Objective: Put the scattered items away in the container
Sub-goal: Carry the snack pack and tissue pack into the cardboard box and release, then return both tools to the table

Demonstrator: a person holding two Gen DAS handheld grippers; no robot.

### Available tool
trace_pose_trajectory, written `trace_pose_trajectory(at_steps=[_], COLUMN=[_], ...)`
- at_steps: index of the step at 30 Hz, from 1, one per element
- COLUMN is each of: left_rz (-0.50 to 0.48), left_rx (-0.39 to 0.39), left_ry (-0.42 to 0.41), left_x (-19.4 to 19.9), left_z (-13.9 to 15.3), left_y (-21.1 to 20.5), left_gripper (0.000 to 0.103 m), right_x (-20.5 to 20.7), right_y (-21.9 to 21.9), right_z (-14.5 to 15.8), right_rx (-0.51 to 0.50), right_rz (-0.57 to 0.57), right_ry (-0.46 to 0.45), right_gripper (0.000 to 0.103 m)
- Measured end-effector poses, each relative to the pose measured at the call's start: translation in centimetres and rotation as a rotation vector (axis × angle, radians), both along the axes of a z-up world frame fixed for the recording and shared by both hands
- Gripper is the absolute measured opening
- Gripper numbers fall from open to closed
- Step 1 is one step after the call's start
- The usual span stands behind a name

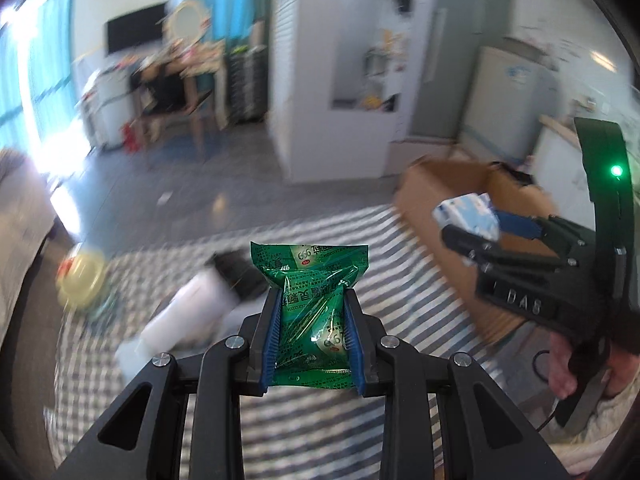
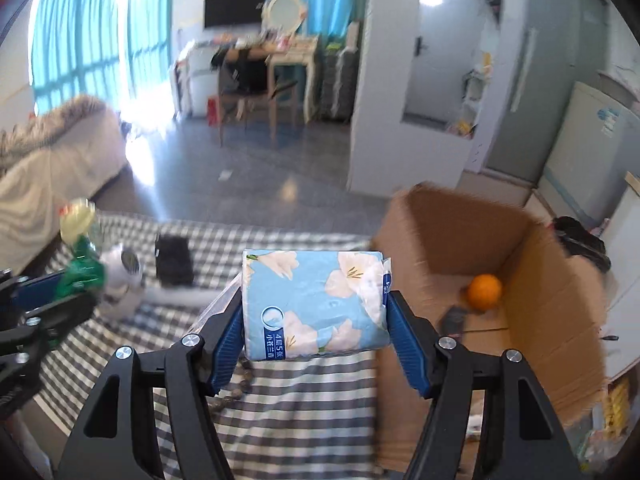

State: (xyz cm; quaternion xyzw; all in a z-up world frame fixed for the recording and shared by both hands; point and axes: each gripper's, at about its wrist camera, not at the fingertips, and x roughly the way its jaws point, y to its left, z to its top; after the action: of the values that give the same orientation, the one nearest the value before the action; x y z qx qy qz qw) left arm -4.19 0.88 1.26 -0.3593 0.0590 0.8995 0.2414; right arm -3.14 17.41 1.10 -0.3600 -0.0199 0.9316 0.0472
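Note:
My left gripper (image 1: 311, 296) is shut on a green sachet (image 1: 310, 280) and holds it above the checked cloth (image 1: 320, 432). My right gripper (image 2: 316, 300) is shut on a blue flowered tissue pack (image 2: 314, 300), held above the cloth just left of the open cardboard box (image 2: 532, 300). An orange (image 2: 485, 287) and a dark item (image 2: 454, 318) lie in the box. In the left wrist view the right gripper (image 1: 472, 224) with the tissue pack (image 1: 468, 214) is at the box (image 1: 440, 188). The left gripper (image 2: 60, 284) with the sachet (image 2: 80, 270) shows at the right wrist view's left edge.
On the cloth lie a white bottle-like item (image 1: 188, 312), a black object (image 2: 173, 260), a yellowish jar (image 1: 82, 276) and a string of beads (image 2: 236, 384). A bed (image 2: 48, 168) is at left. A black bag (image 2: 580, 240) and a fridge (image 2: 592, 140) stand beyond the box.

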Motion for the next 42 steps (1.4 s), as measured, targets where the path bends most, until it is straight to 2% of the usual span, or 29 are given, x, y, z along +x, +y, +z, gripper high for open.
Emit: trace_pose_trajectory(at_steps=[4, 6, 9, 11, 14, 20, 22, 23, 24, 25, 27, 29, 31, 37, 42], left_rz=[-0.162, -0.235, -0.326, -0.345, -0.358, -0.340, -0.333, -0.327, -0.317, -0.301, -0.268, -0.261, -0.255, -0.235, -0.171], left_rx=[0.016, 0.031, 0.058, 0.052, 0.044, -0.026, -0.054, -0.068, -0.077, -0.082, -0.082, -0.062, -0.047, -0.051, -0.038], left_ry=[0.070, 0.061, 0.034, 0.023, -0.043, -0.085, -0.100, -0.098, -0.088, -0.076, -0.057, -0.057, -0.050, -0.013, 0.048], left_x=[0.4, 0.3, 0.0, -0.3, -1.2, -2.9, -3.4, -3.5, -3.5, -3.5, -3.7, -3.7, -3.8, -2.9, -1.5], left_z=[2.8, 3.3, 3.4, 2.9, 1.4, -1.9, -2.8, -3.2, -3.3, -3.4, -3.3, -3.2, -2.9, -1.3, 1.5], left_y=[6.9, 10.1, 15.5, 18.1, 21.7, 25.7, 26.6, 26.9, 27.0, 27.0, 27.0, 26.7, 26.2, 24.7, 20.2], left_gripper=[0.029, 0.029, 0.029, 0.029, 0.029, 0.031, 0.034, 0.040, 0.050, 0.055, 0.082, 0.092, 0.092, 0.093, 0.093], right_x=[3.1, 4.7, 6.0, 6.1, 5.5, 4.5, 4.6, 4.6, 4.6, 4.6, 4.7, 4.9, 5.1, 5.7, 6.2], right_y=[4.8, 7.5, 11.0, 13.3, 16.2, 20.8, 21.9, 22.3, 22.6, 22.7, 23.2, 24.0, 24.3, 23.2, 21.2], right_z=[2.8, 3.9, 4.2, 3.3, 1.3, -2.1, -3.0, -3.2, -3.4, -3.6, -4.0, -4.1, -4.0, -2.8, -1.1], right_rx=[0.016, 0.036, 0.035, 0.036, 0.010, -0.043, -0.056, -0.064, -0.075, -0.078, -0.073, -0.099, -0.122, -0.115, -0.116], right_rz=[-0.108, -0.182, -0.238, -0.276, -0.305, -0.343, -0.349, -0.349, -0.348, -0.353, -0.381, -0.397, -0.399, -0.391, -0.360], right_ry=[0.082, 0.114, 0.113, 0.082, 0.016, -0.065, -0.071, -0.070, -0.070, -0.069, -0.070, -0.069, -0.057, -0.038, -0.001], right_gripper=[0.066, 0.066, 0.066, 0.066, 0.066, 0.067, 0.067, 0.068, 0.069, 0.070, 0.072, 0.078, 0.081, 0.081, 0.081])
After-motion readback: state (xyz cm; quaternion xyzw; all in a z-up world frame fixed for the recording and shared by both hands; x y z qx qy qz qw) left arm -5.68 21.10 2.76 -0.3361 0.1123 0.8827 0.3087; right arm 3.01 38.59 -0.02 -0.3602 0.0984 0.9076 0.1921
